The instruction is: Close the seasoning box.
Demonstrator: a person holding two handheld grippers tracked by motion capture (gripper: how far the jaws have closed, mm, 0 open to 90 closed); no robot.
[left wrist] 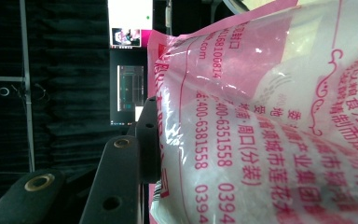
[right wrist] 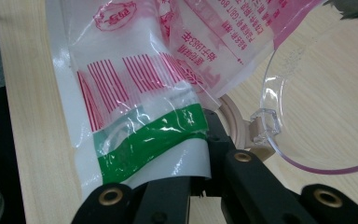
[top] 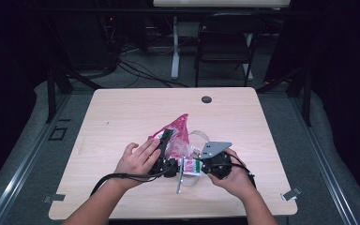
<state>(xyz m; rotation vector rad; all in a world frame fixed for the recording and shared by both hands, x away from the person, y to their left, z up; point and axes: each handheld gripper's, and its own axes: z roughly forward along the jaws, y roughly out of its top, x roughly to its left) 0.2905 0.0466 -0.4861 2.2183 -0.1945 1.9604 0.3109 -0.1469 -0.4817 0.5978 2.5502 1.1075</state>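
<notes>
Pink-printed plastic bag (top: 178, 133), glossy, crinkled, holding white granular contents; lies between both tools on pale wood-grain table (top: 122, 112), dark room beyond, folding chair (top: 225, 42) behind. Left gripper (top: 165, 140): jaws part-spread, clamped across bag's bulging side, one jaw pressed flat against film (left wrist: 261, 140). Right gripper (top: 201, 165): jaws clenched on bag's lower corner, at green band and red barcode stripes (right wrist: 154, 135). Clear round lid (right wrist: 317, 121), thin, rigid, with small tab, just beside right gripper's jaws, resting over beige ring (right wrist: 235, 123).
</notes>
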